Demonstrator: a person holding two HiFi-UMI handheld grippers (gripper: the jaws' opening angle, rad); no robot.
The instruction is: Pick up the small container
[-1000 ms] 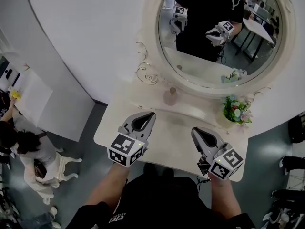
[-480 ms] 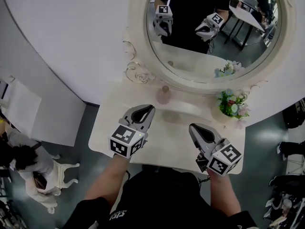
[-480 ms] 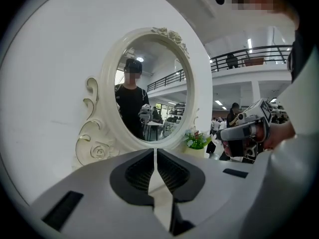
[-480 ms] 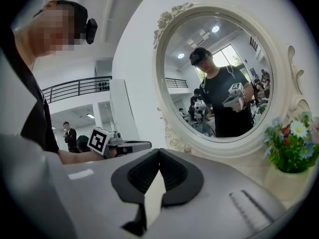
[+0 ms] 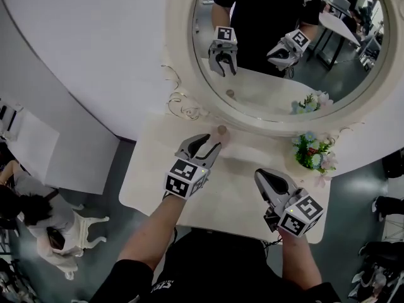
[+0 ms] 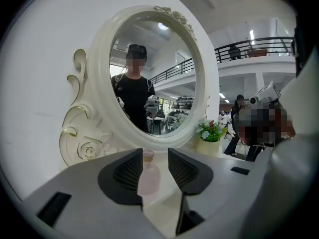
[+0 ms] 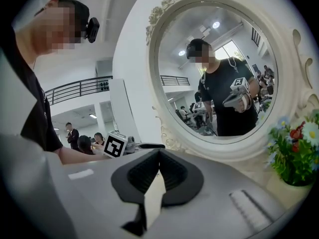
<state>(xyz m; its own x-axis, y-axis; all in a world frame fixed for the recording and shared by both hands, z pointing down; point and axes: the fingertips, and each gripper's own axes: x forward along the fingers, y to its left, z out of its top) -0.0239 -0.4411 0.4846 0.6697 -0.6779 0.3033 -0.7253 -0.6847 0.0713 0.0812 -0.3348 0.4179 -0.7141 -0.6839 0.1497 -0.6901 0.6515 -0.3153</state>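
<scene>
A: From your head view, your left gripper is reaching toward the base of the oval mirror, and its jaws are opening. The small container, a pink bottle, stands on the table just below the mirror's lower rim, right at your jaw tips.

B: Your right gripper sits farther back from the mirror, over the table's near part. The flower pot is below the mirror's lower right rim, well apart from the bottle.

A: In your left gripper view, the small container stands upright between the pads, closer to the left one. You aren't squeezing it. The mirror's carved scroll rises beside it on the left, and the flower pot is off to the right.

B: A person stands at that view's right edge.

A: In your right gripper view, your right gripper is clenched with nothing in it. The mirror fills the space ahead, the flower pot is under its right side, and your left gripper's marker cube shows to the left of its frame.
</scene>
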